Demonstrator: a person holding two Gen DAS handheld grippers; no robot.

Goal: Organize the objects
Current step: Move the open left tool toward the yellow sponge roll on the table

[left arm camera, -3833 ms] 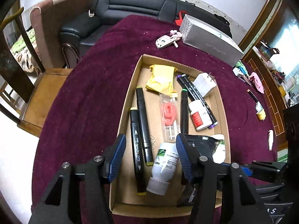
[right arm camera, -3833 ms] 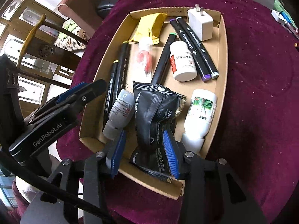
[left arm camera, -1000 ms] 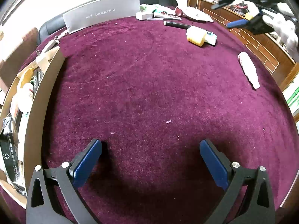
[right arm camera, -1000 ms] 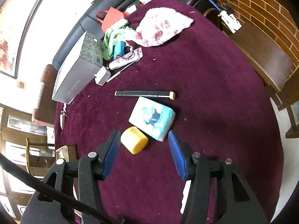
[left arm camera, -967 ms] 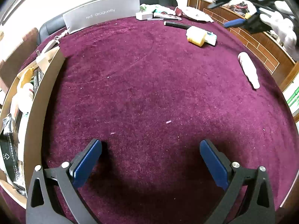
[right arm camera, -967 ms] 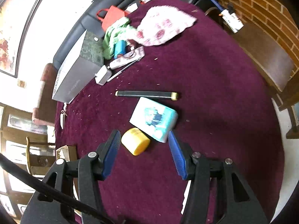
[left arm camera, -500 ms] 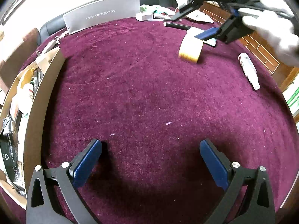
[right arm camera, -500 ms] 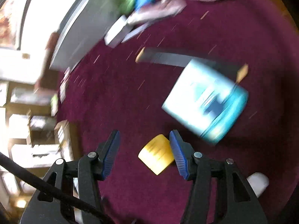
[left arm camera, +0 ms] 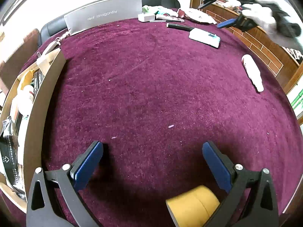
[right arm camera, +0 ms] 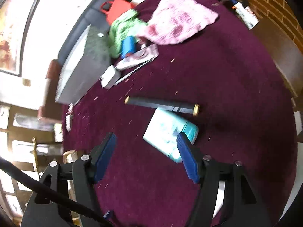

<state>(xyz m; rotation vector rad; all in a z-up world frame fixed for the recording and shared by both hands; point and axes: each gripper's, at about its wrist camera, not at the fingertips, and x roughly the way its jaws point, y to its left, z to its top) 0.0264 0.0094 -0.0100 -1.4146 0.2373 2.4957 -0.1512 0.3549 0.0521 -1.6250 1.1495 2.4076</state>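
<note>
A yellow tape roll (left arm camera: 193, 206) lies on the purple cloth at the bottom of the left wrist view, slightly blurred, close by the right finger of my left gripper (left arm camera: 151, 151). That gripper is open wide and holds nothing. My right gripper (right arm camera: 145, 147) hangs over the cloth with its jaws opening and nothing between them. A teal tissue pack (right arm camera: 170, 132) lies just beyond its right finger, and a black marker (right arm camera: 161, 105) behind that. From the left wrist, the right gripper (left arm camera: 227, 22) shows far off at top right in a white-gloved hand (left arm camera: 265, 19).
A cardboard box (left arm camera: 45, 94) with several items stands at the left edge. A white bottle (left arm camera: 252, 71) lies at the right. A grey box (left arm camera: 104, 15), a charger, cloths and a red bag (right arm camera: 117, 7) crowd the far side.
Half a second ago the right gripper held the yellow roll in the air. Now the roll is out of its jaws and down by the left gripper; the right jaws stand wider.
</note>
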